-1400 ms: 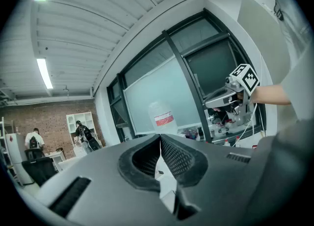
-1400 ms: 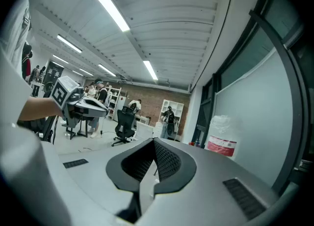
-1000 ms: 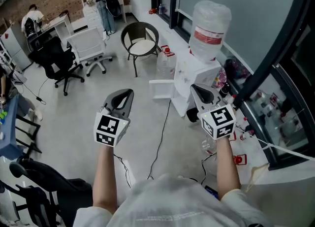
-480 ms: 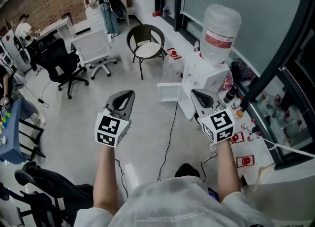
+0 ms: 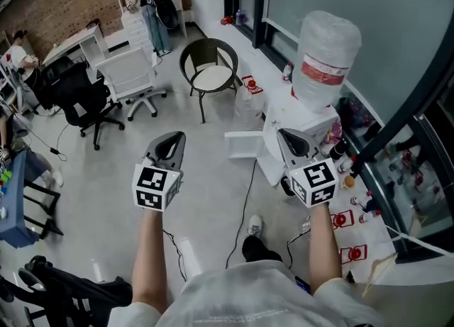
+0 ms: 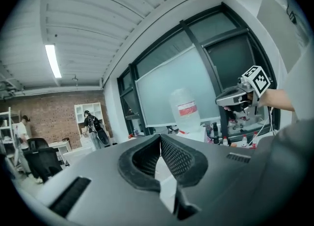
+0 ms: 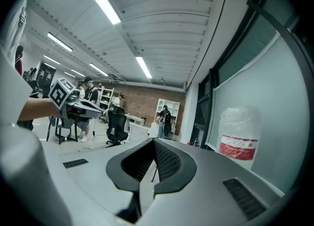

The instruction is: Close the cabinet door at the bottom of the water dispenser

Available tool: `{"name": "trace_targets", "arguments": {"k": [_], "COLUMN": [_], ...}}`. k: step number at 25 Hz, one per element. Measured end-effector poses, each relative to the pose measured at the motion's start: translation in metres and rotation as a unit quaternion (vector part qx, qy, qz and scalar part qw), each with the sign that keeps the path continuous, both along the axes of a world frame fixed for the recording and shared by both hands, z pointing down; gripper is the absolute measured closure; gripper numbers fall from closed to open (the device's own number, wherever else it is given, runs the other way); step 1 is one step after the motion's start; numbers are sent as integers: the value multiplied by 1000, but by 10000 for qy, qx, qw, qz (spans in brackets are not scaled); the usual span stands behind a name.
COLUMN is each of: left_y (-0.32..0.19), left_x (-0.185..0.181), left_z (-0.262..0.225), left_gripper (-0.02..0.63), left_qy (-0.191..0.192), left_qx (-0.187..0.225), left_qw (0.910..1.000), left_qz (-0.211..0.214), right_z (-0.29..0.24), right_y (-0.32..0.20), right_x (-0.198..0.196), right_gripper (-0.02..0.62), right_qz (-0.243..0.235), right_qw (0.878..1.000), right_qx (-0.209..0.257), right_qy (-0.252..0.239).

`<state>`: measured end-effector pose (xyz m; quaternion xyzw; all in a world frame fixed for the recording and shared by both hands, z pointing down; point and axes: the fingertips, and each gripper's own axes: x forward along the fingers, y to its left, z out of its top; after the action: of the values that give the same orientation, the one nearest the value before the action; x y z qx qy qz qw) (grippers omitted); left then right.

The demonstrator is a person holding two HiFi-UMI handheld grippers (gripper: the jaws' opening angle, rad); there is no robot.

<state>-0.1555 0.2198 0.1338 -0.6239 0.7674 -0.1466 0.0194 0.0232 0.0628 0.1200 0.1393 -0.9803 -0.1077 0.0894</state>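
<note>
Both claws are pinched together with nothing between them. The left claw (image 5: 172, 142) and the right claw (image 5: 292, 137) each show ribbed black pads meeting at the tip in their own gripper views. They are held out roughly level in front of the person. I judge this suits the job, since a door wants a push rather than a grip, and a closed tip makes a firm, blunt pusher.

Beyond the right claw stands the white box-shaped water dispenser (image 5: 306, 121), set on the pale grey floor (image 5: 106, 169) against the dark-framed window wall. A clear plastic water bottle with a red label (image 5: 326, 56) is upended on top of it. The white cabinet door (image 5: 243, 145) at the bottom of the dispenser is swung wide open to the left, out over the floor. In the head view it lies between the two claws, and neither touches it. Its free edge lies toward the left claw, which looks the likelier one to push it. A thin black cable (image 5: 240, 198) trails across the floor from the dispenser toward the person's feet, so footing near it needs care.
</note>
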Motion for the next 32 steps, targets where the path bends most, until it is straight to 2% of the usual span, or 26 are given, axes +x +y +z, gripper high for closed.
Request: {"name": "trace_targets", "arguments": {"k": [3,8,10,12,14,17,25,30,32], "left_y": [-50,-133,-165,-192,-214,-244,-319,-359,-371], "left_x": [-25,-45,-53,-61,-68,-76,-111,-150,-173], "left_z": [0,-19,-25,-29,-34,-32,24,104,136], "left_gripper": [584,588,588,588,588,588,588,588,588], "left_qy": [134,-599,-311,247,765,1228,1874,1869,1981], "left_qx": [1,88,257,558,887,1126,850,276,161], "left_qw": [9998,9980,9991,9981,9931,9859,9772,9779,9748], "left_qz": [-116,-193,-100,46,87,169,522,897,1013], "right_z": [2,0,0,2,7,18,69,118,140], "right_y": [-56,-147,-179,-206,-228,-250,-285,-299,-305], "right_x": [-21,-54,-66,-78,-88,-101,-128,-148,-155], "right_gripper": [568,569,569,568,569,569,568,569,569], "right_qz": [2,-97,-141,-186,-244,-294,-81,356,691], "right_qw": [10000,9999,9999,9997,9996,9992,9978,9950,9916], "right_qx": [-2,-8,-48,-103,-148,-233,-523,-642,-714], "right_qy": [25,83,87,84,92,118,389,671,825]}}
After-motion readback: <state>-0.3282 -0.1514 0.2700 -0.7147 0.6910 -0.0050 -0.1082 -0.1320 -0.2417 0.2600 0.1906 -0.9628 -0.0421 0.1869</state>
